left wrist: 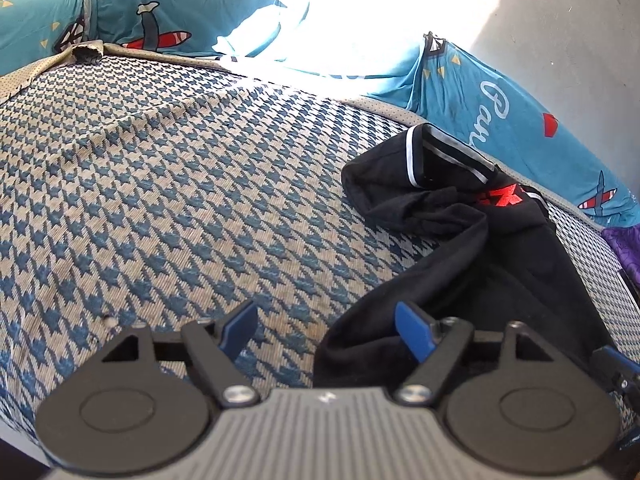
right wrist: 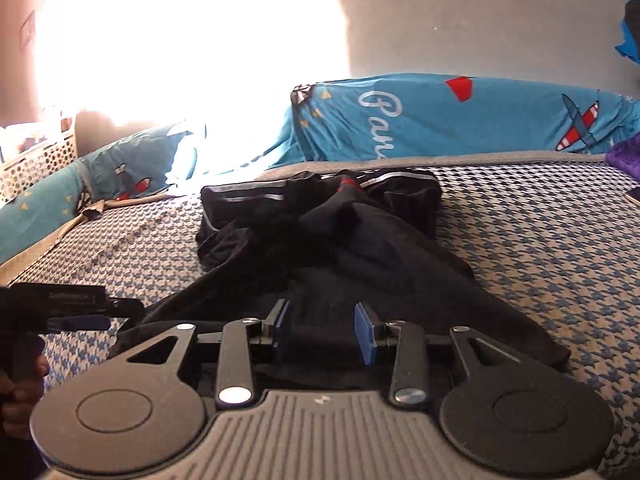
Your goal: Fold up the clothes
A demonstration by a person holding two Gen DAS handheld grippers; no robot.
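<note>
Clothing here counts as one black garment (right wrist: 328,240), crumpled on the houndstooth mattress (left wrist: 168,184) near its far edge. Two teal pillows (right wrist: 460,120) line that edge; one perforated basket (right wrist: 40,160) stands far left, contents unclear. Left gripper (left wrist: 326,332) has its fingers spread beside the garment's near hem. Right gripper (right wrist: 324,334) fingers stand apart over the fabric, gripping nothing. Bare mattress stretches wide to the left.

1. A blue-and-cream houndstooth woven mattress cover (left wrist: 168,184) spreads across the bed.
2. A teal bedsheet printed with red-and-white aeroplanes and white script (right wrist: 460,120) bunches along the far edge.
3. A cream perforated plastic basket (right wrist: 44,160) stands at far left.
4. Purple cloth (right wrist: 624,156) shows at right.
</note>
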